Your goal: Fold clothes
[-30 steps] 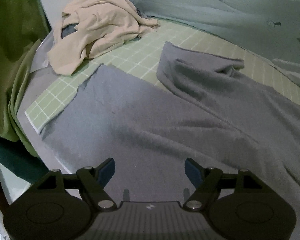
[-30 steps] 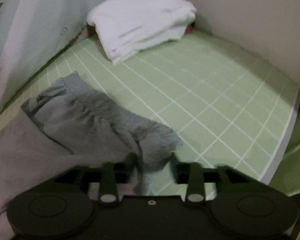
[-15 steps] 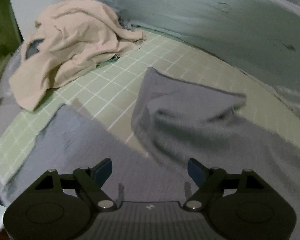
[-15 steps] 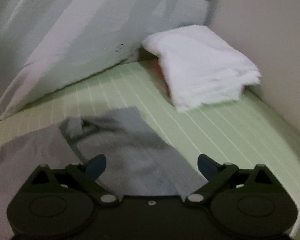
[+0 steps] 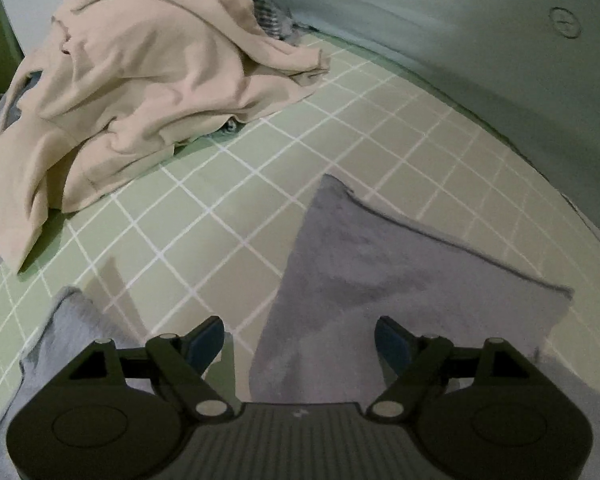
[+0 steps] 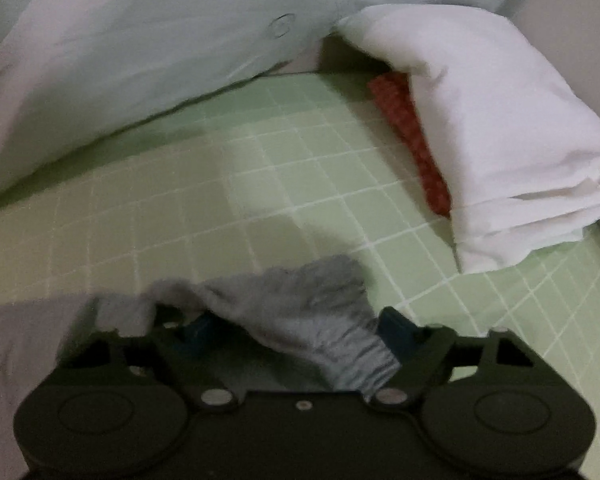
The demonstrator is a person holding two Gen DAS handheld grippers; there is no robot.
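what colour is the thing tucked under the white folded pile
Red-orange with a fine dotted pattern, clearest in the right wrist view, under the white folded pile.

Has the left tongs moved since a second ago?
Yes. The left tongs has advanced over the grey garment toward the beige heap, which looms nearer.

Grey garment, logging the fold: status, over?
Left gripper open over the grey garment. Right gripper jaws just closing, waistband between them, grip unconfirmed. Beige pile and white stack stand clear.
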